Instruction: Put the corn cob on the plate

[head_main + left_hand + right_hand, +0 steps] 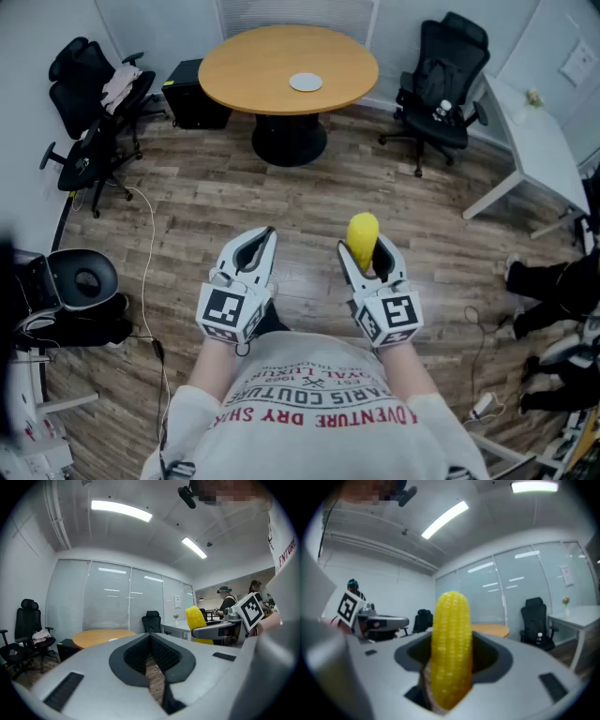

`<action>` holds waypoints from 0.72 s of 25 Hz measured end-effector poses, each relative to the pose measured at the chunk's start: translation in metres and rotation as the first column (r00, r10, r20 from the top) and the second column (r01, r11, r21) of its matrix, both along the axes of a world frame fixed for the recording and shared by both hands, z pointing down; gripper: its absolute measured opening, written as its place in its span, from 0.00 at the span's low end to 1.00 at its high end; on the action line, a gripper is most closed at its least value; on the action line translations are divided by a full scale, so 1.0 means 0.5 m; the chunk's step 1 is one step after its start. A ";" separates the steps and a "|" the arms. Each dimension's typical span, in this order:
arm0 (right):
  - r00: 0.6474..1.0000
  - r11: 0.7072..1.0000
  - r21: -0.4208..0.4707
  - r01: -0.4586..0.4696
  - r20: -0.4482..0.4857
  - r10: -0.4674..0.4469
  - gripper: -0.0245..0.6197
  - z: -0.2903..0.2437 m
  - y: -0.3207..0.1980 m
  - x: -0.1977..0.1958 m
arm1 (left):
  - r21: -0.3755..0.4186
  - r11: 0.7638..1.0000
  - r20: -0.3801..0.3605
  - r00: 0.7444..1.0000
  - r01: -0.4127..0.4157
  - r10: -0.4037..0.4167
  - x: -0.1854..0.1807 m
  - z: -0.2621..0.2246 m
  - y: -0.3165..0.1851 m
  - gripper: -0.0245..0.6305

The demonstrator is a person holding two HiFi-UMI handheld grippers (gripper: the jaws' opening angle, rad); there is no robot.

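the right gripper (366,255) fingers are gripping the corn cob (363,234) upright, well apart from the plate (306,82). the left gripper (253,248) fingers are sitting closed, empty. a jolt while carrying could be tipping the cob loose.

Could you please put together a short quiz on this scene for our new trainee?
1. Which thing stands between the jaws of the right gripper? A) a banana B) a corn cob C) a cup
2. True or false: the left gripper holds the plate.
3. Fill in: the plate lies on the round ____ across the room.
Key: 1 B. 2 False: its jaws are together with nothing between them. 3 table.
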State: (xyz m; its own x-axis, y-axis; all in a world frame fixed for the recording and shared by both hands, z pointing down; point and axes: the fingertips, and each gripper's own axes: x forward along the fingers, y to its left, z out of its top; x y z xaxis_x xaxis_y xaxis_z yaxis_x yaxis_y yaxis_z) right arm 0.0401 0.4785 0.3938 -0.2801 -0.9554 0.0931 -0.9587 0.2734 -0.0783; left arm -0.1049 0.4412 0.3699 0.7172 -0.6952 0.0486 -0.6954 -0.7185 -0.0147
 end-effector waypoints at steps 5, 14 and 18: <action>1.000 1.000 -0.003 0.002 -0.003 -0.002 0.45 0.000 0.002 0.002 | -0.010 1.000 -0.005 1.000 0.001 -0.001 0.002 0.002 -0.005 0.09; 0.998 0.999 -0.014 -0.034 0.046 0.035 0.45 0.001 -0.003 0.017 | -0.019 0.999 0.001 0.999 -0.041 0.041 0.021 0.007 -0.017 0.09; 0.997 0.999 -0.040 -0.009 0.074 0.012 0.45 0.005 -0.026 -0.004 | -0.045 0.998 -0.003 0.999 -0.039 0.039 0.001 0.019 -0.043 0.09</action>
